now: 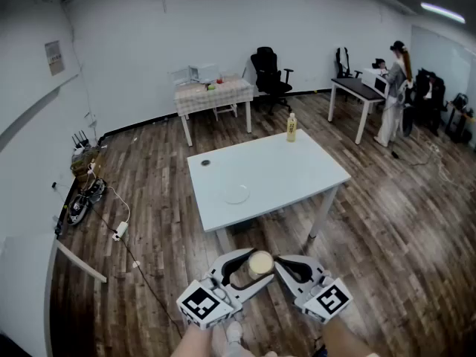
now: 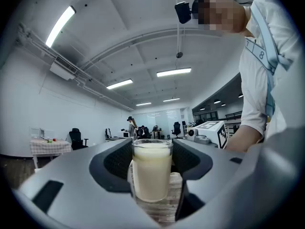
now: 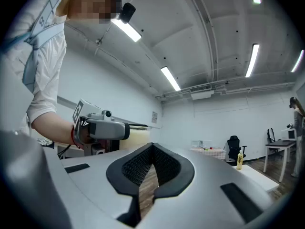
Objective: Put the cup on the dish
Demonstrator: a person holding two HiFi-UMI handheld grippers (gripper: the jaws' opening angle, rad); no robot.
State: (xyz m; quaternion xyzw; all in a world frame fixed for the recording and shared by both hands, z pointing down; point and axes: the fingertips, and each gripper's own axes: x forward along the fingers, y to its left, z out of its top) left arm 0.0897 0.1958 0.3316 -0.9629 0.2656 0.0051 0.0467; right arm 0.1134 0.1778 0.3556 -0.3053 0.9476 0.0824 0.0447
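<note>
A clear cup point(image 1: 259, 263) of creamy milky liquid hangs in the air over the wooden floor, short of the white table point(image 1: 297, 173). My left gripper point(image 1: 255, 268) is shut on the cup. In the left gripper view the cup point(image 2: 151, 171) stands upright between the wide-set jaws of the left gripper point(image 2: 152, 151), whose pads touch both of its sides. A clear glass dish point(image 1: 236, 194) lies on the table's near half. My right gripper point(image 1: 280, 262) is shut and empty just right of the cup. In the right gripper view its pads point(image 3: 164, 163) meet.
A yellow bottle point(image 1: 291, 127) stands at the table's far edge and a small dark disc point(image 1: 205, 163) lies at its far left. Behind are a checked table point(image 1: 214, 93), a black chair point(image 1: 269, 73) and a desk point(image 1: 357, 89) with a person point(image 1: 394, 88). Cables point(image 1: 119, 230) lie on the floor at left.
</note>
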